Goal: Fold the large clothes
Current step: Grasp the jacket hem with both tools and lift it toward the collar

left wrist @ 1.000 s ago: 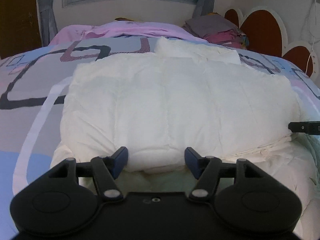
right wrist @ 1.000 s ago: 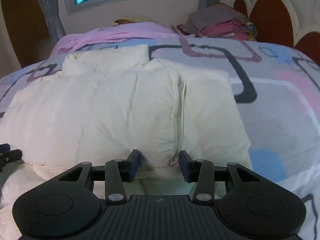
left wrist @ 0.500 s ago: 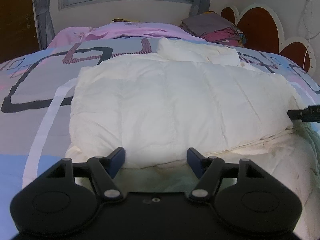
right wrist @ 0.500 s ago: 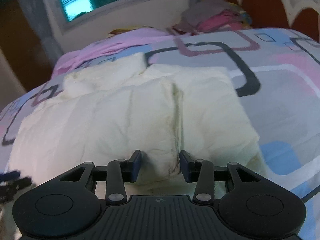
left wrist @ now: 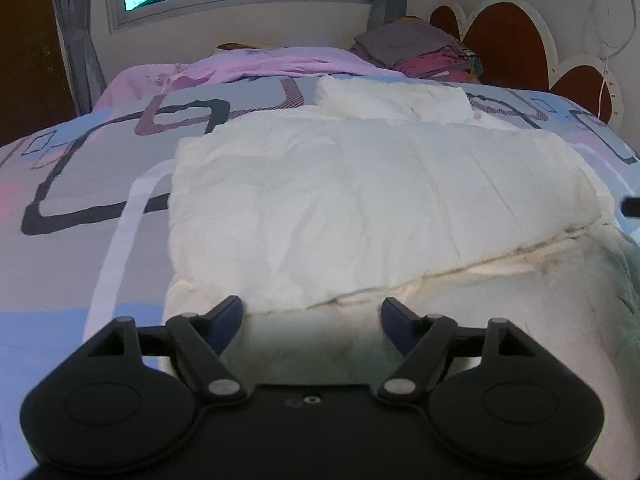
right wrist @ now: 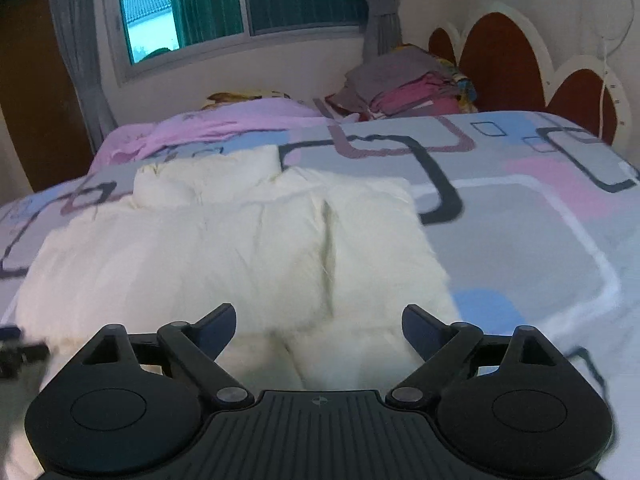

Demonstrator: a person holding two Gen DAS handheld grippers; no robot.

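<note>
Folded white padded coat (left wrist: 372,208) lies crosswise, collar toward the window (right wrist: 240,4); left gripper (left wrist: 312,314) and right gripper (right wrist: 319,322) jaws just opened, empty.

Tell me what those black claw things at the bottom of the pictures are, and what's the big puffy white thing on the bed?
Those claws are two grabbers that a person holds, one in each hand. Each has a tiny camera looking out along its two fingers, so each picture is one grabber's own view. One picture shows the left gripper, the other the right gripper.

The puffy white thing is a padded white garment, folded over on the bed cover with its grey, pink and blue squares. Far back sits a pile of folded clothes under the window.

Both grabbers have just been opening, and now nothing is held: the garment lies loose in front of them.
</note>
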